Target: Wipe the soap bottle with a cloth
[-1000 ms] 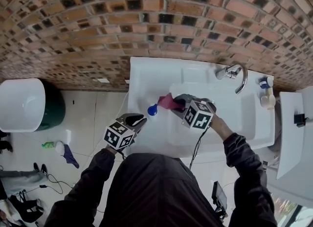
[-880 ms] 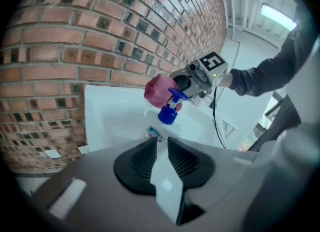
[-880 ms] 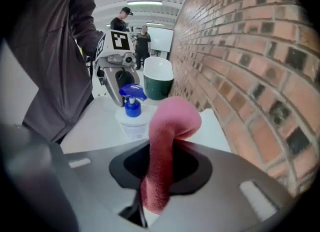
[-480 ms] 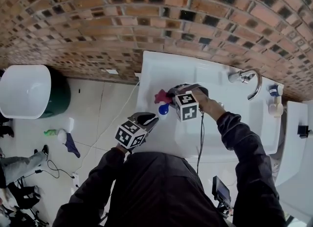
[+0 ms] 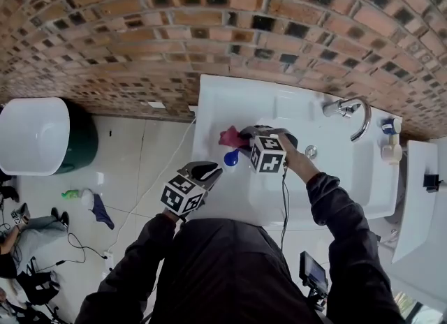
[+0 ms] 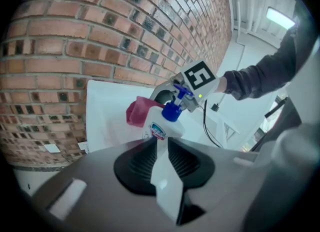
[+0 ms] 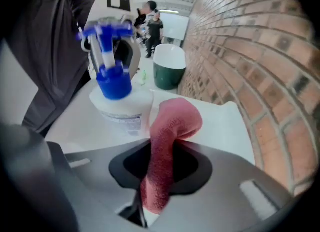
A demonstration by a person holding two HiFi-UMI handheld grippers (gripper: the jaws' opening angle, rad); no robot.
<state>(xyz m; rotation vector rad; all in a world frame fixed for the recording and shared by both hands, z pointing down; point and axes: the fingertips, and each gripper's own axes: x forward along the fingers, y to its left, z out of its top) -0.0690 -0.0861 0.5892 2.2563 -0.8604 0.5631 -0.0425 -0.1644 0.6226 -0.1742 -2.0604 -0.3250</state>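
The left tongs [image 6: 161, 143] were closed narrowly on the lower body of the white soap bottle [image 6: 159, 125]. The bottle was kept upright at the left side of the white washbasin [image 5: 293, 116], with its blue pump [image 6: 175, 108] uppermost. The right tongs [image 7: 161, 148] were clamped on a red cloth [image 7: 167, 136], whose folded free end was seen against or just beside the bottle's far side, below the pump; a brick wall [image 5: 209, 29] was seen beyond the washbasin and a tap [image 5: 347, 109] at its far right.
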